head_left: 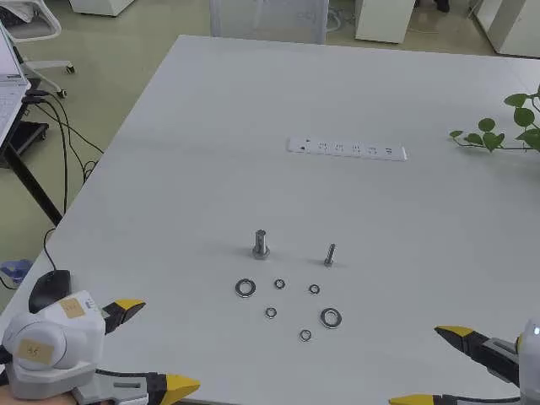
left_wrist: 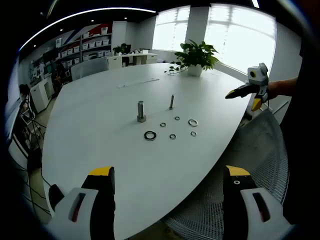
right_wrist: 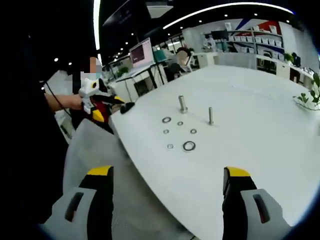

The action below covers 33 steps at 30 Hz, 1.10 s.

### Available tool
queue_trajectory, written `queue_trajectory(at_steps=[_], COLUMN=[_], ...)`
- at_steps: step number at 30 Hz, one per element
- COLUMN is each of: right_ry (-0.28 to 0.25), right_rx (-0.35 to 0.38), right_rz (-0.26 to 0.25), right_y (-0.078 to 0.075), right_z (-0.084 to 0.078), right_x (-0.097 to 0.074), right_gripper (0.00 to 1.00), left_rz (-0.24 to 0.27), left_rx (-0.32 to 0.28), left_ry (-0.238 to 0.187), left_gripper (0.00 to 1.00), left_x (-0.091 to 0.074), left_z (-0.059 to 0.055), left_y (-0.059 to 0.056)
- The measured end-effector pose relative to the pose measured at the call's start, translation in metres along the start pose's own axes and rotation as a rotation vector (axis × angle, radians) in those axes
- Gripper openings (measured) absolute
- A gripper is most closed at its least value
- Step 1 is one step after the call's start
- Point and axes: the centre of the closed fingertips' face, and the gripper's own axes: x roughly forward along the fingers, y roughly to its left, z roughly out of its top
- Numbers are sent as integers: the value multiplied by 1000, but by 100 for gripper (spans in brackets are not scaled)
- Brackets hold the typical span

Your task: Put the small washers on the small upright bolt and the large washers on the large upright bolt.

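Head view tells it plainly: no washer sits on a bolt yet. The large bolt (head_left: 261, 243) and the small bolt (head_left: 329, 254) stand upright near each other, not touching, in the middle of the white tabletop (head_left: 354, 101), and both shafts look bare. Just in front of them, on the person's side, the washers lie flat and loose. There are two large washers (head_left: 245, 288), one to the left and one to the right, and four small washers (head_left: 279, 283) scattered between them, none touching a bolt. The left tool (head_left: 156, 346) and the right tool (head_left: 426, 367) hang at the near edge of the tabletop, well apart from the washers, each with its yellow-tipped jaws spread wide and nothing between them. By my reckoning the whole job is left: six washers to pick up and sort, with the first grasp not yet begun.
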Motion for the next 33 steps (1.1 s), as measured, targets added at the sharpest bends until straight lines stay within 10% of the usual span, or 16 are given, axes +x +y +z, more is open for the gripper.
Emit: queue_trajectory(at_steps=[33], right_ry=[22], right_rx=[-20], right_rz=[-13], right_y=[-9], right_z=[15], right_x=[2], right_gripper=[94], left_rz=[-5], left_rx=[16], left_ry=[7], left_gripper=[98], left_x=[2], left_z=[2], left_y=[-3])
